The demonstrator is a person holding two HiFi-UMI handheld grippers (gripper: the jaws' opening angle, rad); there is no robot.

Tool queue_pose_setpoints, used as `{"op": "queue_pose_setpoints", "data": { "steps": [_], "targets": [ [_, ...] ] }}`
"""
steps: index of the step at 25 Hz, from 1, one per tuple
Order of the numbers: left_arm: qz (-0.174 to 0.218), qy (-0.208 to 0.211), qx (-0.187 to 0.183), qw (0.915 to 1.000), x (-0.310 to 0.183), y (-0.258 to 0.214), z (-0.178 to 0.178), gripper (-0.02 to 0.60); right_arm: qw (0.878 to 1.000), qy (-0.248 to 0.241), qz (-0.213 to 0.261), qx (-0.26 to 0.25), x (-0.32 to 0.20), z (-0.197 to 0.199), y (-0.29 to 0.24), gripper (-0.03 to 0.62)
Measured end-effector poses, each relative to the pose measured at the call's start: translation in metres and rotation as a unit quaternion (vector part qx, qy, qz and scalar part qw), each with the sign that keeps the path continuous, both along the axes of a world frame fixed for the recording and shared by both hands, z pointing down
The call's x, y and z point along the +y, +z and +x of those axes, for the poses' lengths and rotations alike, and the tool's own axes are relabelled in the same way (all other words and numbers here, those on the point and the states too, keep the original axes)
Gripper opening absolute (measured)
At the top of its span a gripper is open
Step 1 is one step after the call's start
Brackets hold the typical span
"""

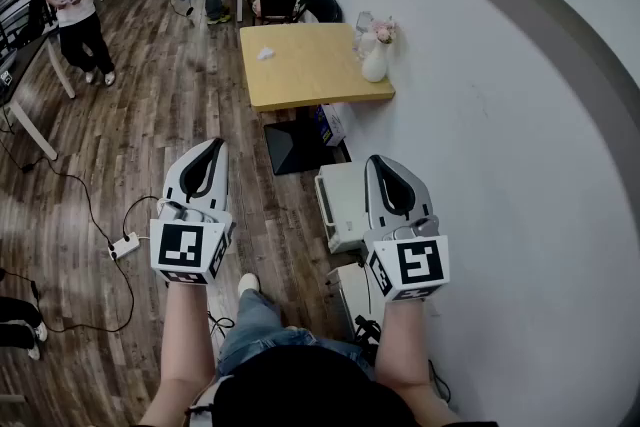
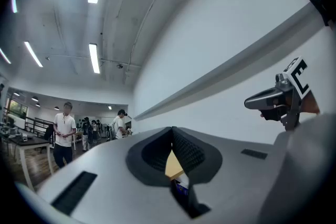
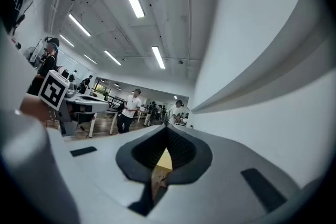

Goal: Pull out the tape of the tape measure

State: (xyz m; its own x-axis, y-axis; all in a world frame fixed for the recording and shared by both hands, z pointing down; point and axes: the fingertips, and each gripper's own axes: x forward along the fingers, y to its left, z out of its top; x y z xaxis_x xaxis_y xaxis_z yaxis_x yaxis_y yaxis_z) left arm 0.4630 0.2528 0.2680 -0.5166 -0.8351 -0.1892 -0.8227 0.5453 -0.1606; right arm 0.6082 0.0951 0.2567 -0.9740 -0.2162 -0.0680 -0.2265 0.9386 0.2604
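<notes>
Grey fingers (image 2: 153,152) of our left gripper (image 1: 213,147) met tip to tip on nothing. The right gripper (image 1: 379,162) was closed the same way, also empty. We held both out over the wood floor (image 1: 150,145). Farther off stood a yellow tabletop (image 1: 310,80) with a white vase (image 1: 375,65). We could not make out the tape measure.

1. The left gripper (image 1: 216,147) and right gripper (image 1: 376,161) hid the hands holding them.
2. The picture's bottom edge cut off both forearms (image 1: 186,345).
3. The white scrap (image 1: 265,53) on the wooden table (image 1: 320,80) was too small to identify.
4. Distant people (image 3: 156,109) were too small to make out.
</notes>
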Motion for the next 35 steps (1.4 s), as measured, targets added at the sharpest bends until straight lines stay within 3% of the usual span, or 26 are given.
{"op": "queue_pose_setpoints", "data": {
  "steps": [14, 15, 16, 17, 18, 25, 35],
  "targets": [
    [0.001, -0.012, 0.022, 0.9997, 0.009, 0.013, -0.016, 0.012, 1.000, -0.013, -0.025, -0.010, 0.002, -0.016, 0.007, 0.015],
    [-0.002, -0.010, 0.029, 0.9995, 0.007, 0.016, -0.020, 0.042, 0.999, -0.014, -0.030, -0.009, 0.001, -0.020, 0.009, 0.017],
    [-0.007, -0.007, 0.035, 0.9993, 0.006, 0.020, -0.024, 0.120, 0.999, -0.017, -0.034, -0.006, 0.001, -0.025, 0.011, 0.067],
    [-0.011, -0.007, 0.039, 0.9992, 0.004, 0.023, -0.029, 0.180, 0.999, -0.022, -0.040, -0.003, 0.001, -0.031, 0.013, 0.208],
    [-0.012, -0.007, 0.041, 0.9991, 0.003, 0.024, -0.035, 0.219, 0.999, -0.026, -0.046, -0.003, 0.001, -0.037, 0.014, 0.258],
    [0.029, -0.002, 0.071, 0.9971, -0.010, 0.020, -0.089, 0.412, 0.995, -0.012, -0.100, -0.014, -0.025, -0.080, 0.015, 0.365],
    [0.005, 0.019, 0.082, 0.9964, -0.040, 0.036, -0.196, 0.417, 0.992, 0.014, -0.122, 0.009, -0.047, -0.173, 0.031, 0.364]
  ]
}}
